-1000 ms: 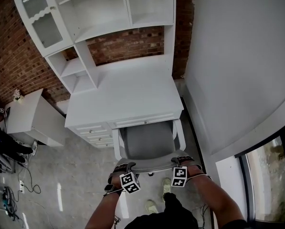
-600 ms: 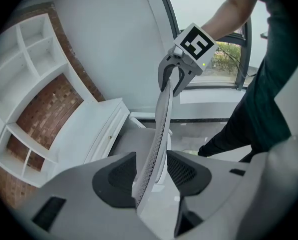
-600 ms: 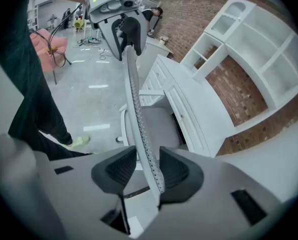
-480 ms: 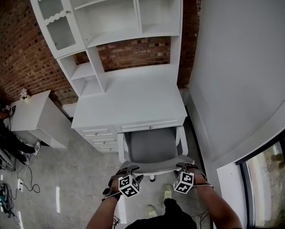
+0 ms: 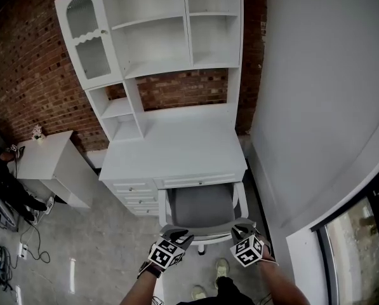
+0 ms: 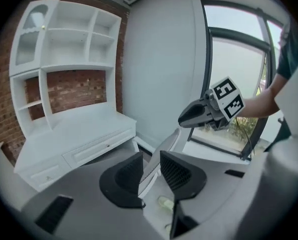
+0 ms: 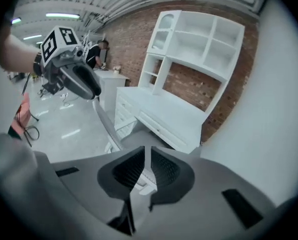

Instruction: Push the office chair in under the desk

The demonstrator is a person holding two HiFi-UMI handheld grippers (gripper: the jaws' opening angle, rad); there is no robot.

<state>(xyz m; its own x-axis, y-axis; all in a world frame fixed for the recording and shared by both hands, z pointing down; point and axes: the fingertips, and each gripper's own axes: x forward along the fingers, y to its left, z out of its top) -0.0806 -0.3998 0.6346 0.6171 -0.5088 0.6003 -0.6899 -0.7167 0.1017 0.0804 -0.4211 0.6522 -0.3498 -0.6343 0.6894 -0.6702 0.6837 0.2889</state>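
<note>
While the left gripper [image 5: 176,236] and right gripper [image 5: 242,230] hover above the office chair [image 5: 202,207], their jaws, just closing, grasp nothing.

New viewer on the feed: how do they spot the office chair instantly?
Start at the white desk with the tall shelf unit against the brick wall. The office chair sits at the desk's front edge, by its long drawer. It is the only piece with a grey seat; everything near it is all white.

Brick wall [image 5: 24,68], sm. cabinet [image 5: 46,161] (white).
</note>
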